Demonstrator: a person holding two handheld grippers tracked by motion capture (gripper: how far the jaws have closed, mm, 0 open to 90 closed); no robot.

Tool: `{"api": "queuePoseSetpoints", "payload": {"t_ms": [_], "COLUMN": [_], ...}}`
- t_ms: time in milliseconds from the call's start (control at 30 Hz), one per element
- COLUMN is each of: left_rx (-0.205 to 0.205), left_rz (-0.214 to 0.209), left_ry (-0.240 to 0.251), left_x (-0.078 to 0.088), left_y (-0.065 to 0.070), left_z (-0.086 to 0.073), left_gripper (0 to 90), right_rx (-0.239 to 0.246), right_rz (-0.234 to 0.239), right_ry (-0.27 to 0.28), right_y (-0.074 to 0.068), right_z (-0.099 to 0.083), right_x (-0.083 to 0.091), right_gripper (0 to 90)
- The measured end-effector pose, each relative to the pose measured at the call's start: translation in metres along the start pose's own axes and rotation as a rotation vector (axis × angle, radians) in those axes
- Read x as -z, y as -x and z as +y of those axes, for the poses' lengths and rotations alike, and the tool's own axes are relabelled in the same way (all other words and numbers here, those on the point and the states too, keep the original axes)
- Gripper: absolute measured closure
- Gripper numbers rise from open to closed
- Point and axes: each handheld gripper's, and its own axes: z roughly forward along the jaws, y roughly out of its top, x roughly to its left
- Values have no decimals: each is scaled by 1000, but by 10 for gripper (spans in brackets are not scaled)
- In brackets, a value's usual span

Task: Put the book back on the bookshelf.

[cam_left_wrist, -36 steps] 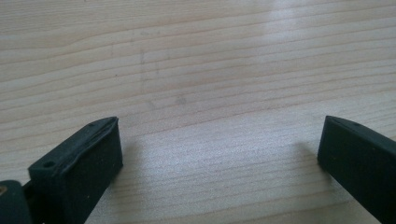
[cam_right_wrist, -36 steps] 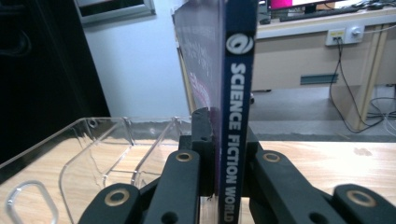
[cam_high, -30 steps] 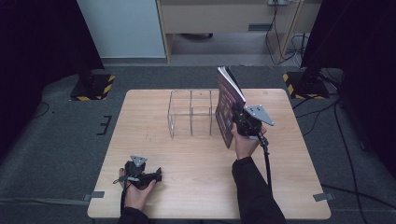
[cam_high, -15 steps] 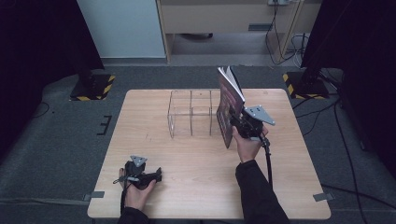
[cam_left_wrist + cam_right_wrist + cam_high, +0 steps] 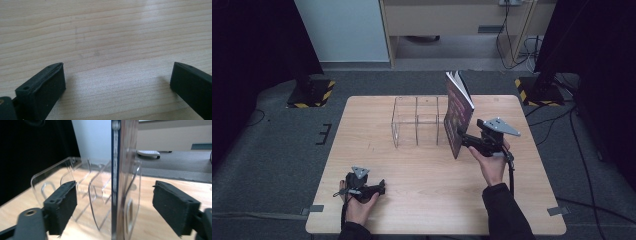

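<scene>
Dark-covered book (image 5: 459, 114) upright beside clear organizer (image 5: 418, 122).

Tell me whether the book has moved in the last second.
No. The book stands at the same spot against the clear rack's right end.

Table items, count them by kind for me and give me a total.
Book, upright: 1
Clear acrylic divider rack: 1
Handheld grippers: 2, the left gripper and the right gripper
Total: 4
</scene>
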Motion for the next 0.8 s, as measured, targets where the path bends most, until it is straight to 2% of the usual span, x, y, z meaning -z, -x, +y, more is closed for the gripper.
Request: {"api": "queuePoseSetpoints", "payload": {"t_ms": [67,167,233,333,467,567,700,800], "left_rx": [0,0,0,-1,-2,-2,-3,-5], "left_rz": [0,0,0,0,-1,-1,-2,-4], "left_ry": [0,0,0,0,-1,-1,-1,-1], "left_x": [0,0,0,0,0,0,0,-1], "left_y": [0,0,0,0,0,0,0,0], "left_z": [0,0,0,0,0,0,1,1], "left_gripper": [0,0,0,0,0,0,0,0], "right_rx": [30,47,56,41,76,85,61,31], "right_rz": [4,8,9,27,11,5,-11,-27], "right_ry": [-36,-76,-71,-106,-168,-203,-258,-279], "right_y": [3,7,10,18,27,34,47,60], "right_z": [-4,-9,-16,-30,-52,-67,-89,-104], "right_x": [5,15,22,30,38,43,51,57], "right_gripper": [153,138,140,132,125,121,110,105]}}
